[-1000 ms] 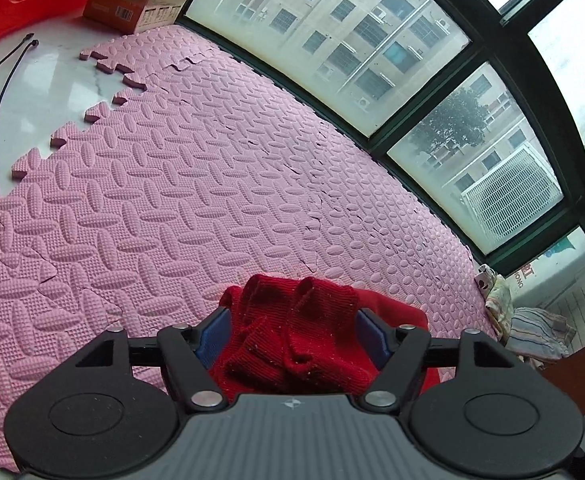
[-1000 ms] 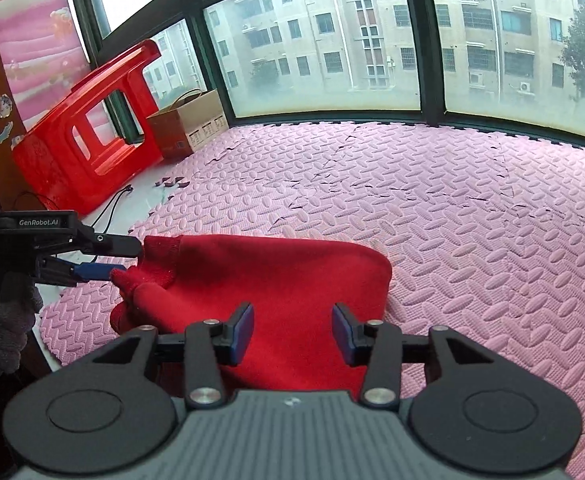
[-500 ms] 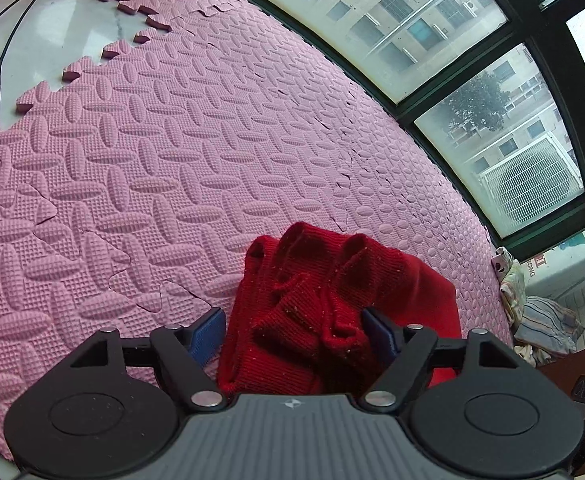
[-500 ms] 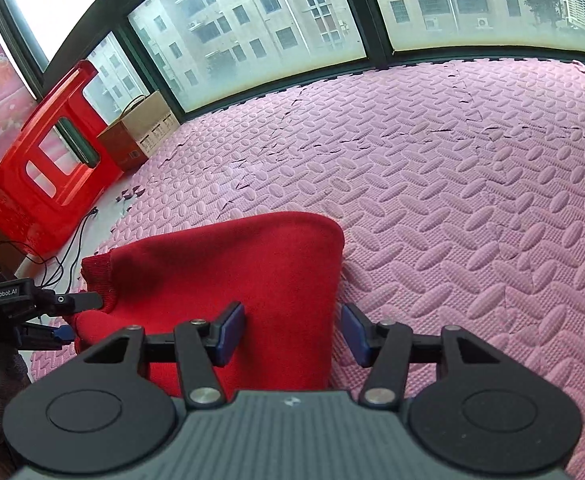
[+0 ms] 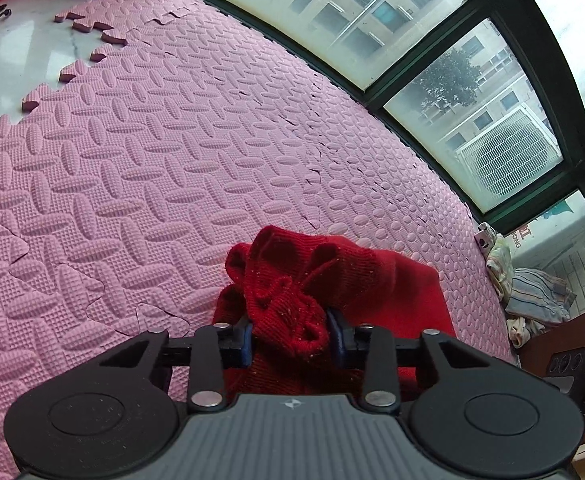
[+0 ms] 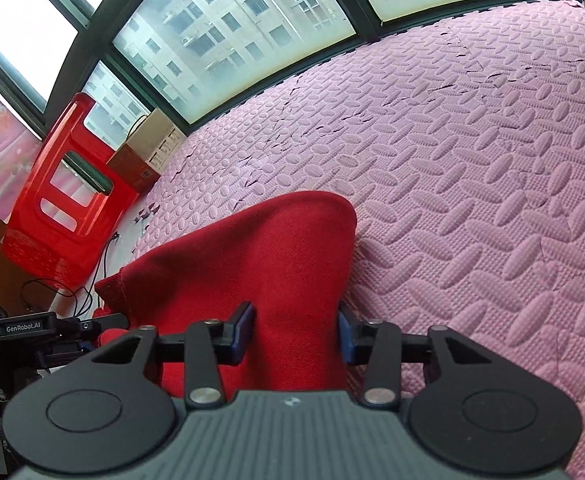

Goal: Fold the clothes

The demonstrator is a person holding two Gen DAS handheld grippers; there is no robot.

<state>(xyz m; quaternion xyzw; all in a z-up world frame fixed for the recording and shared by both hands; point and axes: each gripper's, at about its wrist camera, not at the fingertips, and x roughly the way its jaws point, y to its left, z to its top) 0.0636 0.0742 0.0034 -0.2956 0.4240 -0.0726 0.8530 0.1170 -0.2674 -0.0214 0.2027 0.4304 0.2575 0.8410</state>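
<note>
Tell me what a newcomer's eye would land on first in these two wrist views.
The red knit garment stands out first, lying on the pink foam mat; its bunched edge sits between the closing jaws of the left hand-held gripper. The right hand-held gripper is closing on a smoother part of the same garment. Next comes the red plastic stool, tipped on its side by the big windows.

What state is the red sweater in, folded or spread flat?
Folded, not spread: the red sweater lies doubled on the pink mat, rounded fold edge at its far end; ribbed layers bunch at the end seen in the left wrist view.
</note>
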